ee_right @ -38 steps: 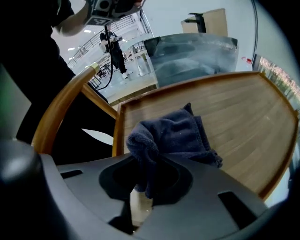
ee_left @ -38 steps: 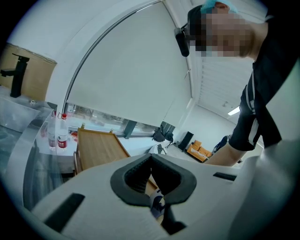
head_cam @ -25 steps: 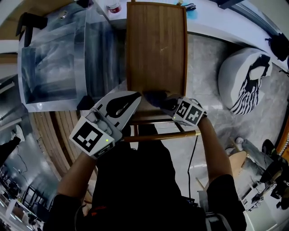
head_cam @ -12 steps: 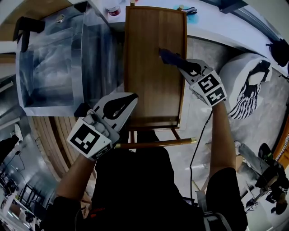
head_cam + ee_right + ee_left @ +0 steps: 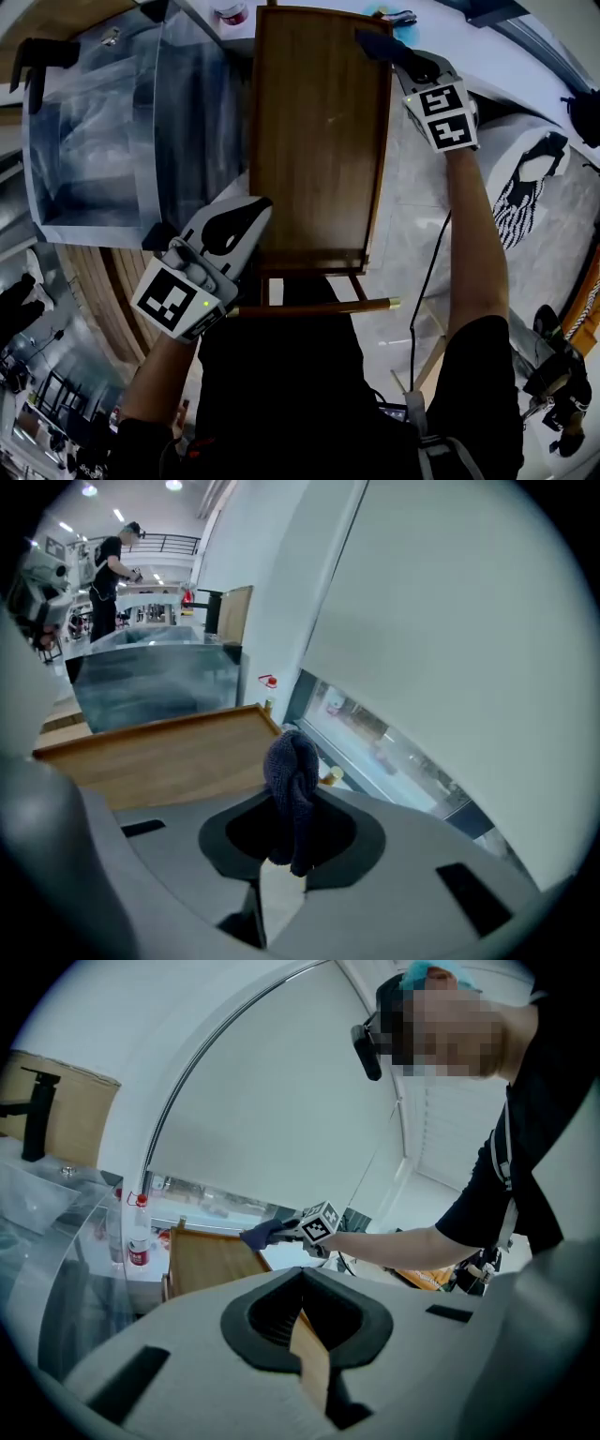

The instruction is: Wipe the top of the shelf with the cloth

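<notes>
The brown wooden shelf (image 5: 319,141) is the biggest thing here, and its top is bare. A big see-through box (image 5: 103,122) sits just beside the shelf on its left. The left tool (image 5: 258,208) is closed on the shelf's near left edge, I think to stop the shelf from wobbling. The right tool (image 5: 403,58) is at the shelf's far right corner. It is pinched tight on the dark blue cloth (image 5: 292,775). The cloth pokes out past the tip, so only the soft part rubs the wood. From that corner, I think the cloth can be pulled back along the top.
</notes>
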A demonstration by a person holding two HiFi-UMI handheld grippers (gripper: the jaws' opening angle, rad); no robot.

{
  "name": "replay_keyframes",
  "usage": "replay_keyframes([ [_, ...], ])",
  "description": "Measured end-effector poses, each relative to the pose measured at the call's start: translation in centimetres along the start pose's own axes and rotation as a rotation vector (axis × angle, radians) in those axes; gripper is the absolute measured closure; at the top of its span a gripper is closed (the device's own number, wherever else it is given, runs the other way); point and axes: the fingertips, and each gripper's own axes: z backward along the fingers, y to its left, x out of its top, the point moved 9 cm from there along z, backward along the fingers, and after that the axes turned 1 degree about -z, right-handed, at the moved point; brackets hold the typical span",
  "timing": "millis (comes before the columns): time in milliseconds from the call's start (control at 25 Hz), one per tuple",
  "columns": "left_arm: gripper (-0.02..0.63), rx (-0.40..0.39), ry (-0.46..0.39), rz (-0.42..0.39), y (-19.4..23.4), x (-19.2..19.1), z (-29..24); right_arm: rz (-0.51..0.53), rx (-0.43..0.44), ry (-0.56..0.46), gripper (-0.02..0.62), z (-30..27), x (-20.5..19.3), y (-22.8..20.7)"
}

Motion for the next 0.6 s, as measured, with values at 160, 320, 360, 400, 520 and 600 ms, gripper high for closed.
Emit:
replay_keyframes([
  [160,0.589,0.024,0.005,0.017,0.7,-0.7,-0.4,0.048,-0.091,-0.008,0.541,-2.3,0.1,-1.2],
  [320,0.589,0.032,0.024,0.029,1.0,-1.4,-1.0,0.120,-0.081,0.029,0.541,-5.1,-1.5,0.3],
  [360,0.589,0.030,0.028,0.029,0.9,-1.6,-1.1,0.144,-0.061,0.051,0.541,-5.8,-2.1,1.0],
  [400,0.589,0.027,0.032,0.029,0.9,-1.8,-1.3,0.164,-0.039,0.073,0.541,-6.3,-2.8,1.8],
  [520,0.589,0.012,0.045,0.026,0.8,-2.0,-1.8,0.208,0.024,0.123,0.541,-6.9,-4.5,4.3],
  [600,0.589,0.003,0.052,0.025,0.6,-2.1,-2.0,0.226,0.059,0.142,0.541,-6.7,-5.5,5.7],
])
